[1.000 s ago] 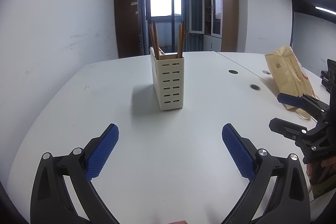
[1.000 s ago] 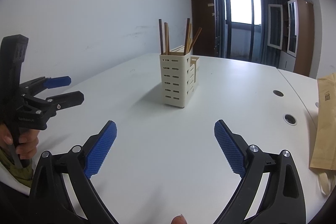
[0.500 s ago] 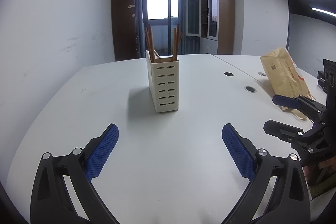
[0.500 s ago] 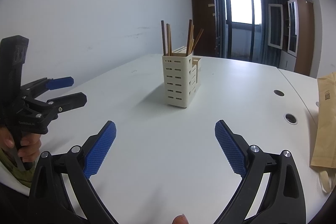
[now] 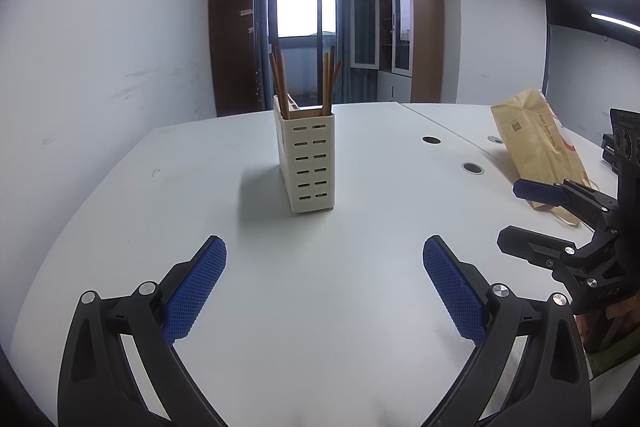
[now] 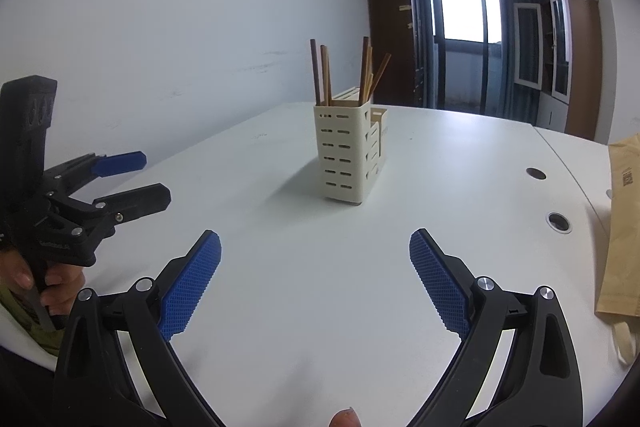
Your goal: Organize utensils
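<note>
left wrist view has the left gripper (image 5: 324,259) spread wide and empty, the cream slotted plastic utensil holder (image 5: 307,163) of upright brown wooden chopsticks (image 5: 280,83) dead ahead, well apart; right wrist view sets it slightly right of the equally splayed, empty right gripper (image 6: 316,259), neither clearly nearer

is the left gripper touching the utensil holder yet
Apart. In the left wrist view, bare white table lies between the open left gripper and the cream utensil holder standing farther ahead.
</note>
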`<state>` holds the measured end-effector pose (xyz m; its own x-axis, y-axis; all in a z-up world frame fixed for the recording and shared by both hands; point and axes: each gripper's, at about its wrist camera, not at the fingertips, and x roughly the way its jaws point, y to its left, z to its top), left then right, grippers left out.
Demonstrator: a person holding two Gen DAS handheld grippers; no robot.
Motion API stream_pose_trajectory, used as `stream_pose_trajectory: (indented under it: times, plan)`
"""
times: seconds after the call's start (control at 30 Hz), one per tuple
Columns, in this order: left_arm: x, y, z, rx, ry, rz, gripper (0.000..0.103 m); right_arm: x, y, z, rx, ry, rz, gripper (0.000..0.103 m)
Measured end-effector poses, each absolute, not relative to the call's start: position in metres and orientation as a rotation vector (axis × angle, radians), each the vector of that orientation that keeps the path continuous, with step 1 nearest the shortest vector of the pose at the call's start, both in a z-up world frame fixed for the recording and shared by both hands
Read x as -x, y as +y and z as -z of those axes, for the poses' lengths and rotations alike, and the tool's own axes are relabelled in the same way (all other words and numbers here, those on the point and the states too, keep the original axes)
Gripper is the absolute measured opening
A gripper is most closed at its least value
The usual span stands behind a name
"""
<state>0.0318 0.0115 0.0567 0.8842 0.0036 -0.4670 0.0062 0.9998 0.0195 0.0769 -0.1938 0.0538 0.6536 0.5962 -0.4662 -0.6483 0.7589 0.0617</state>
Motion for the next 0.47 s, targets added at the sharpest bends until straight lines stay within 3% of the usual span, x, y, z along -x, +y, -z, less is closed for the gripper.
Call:
stream_pose_trajectory:
  times: [0.47]
  plan:
    - [-0.0352,0.0118,-0.0548,-0.014,0.499,0.008,0.097,-0.0755,-0.1943,-0.054,0.117,0.49,-0.707,0.096]
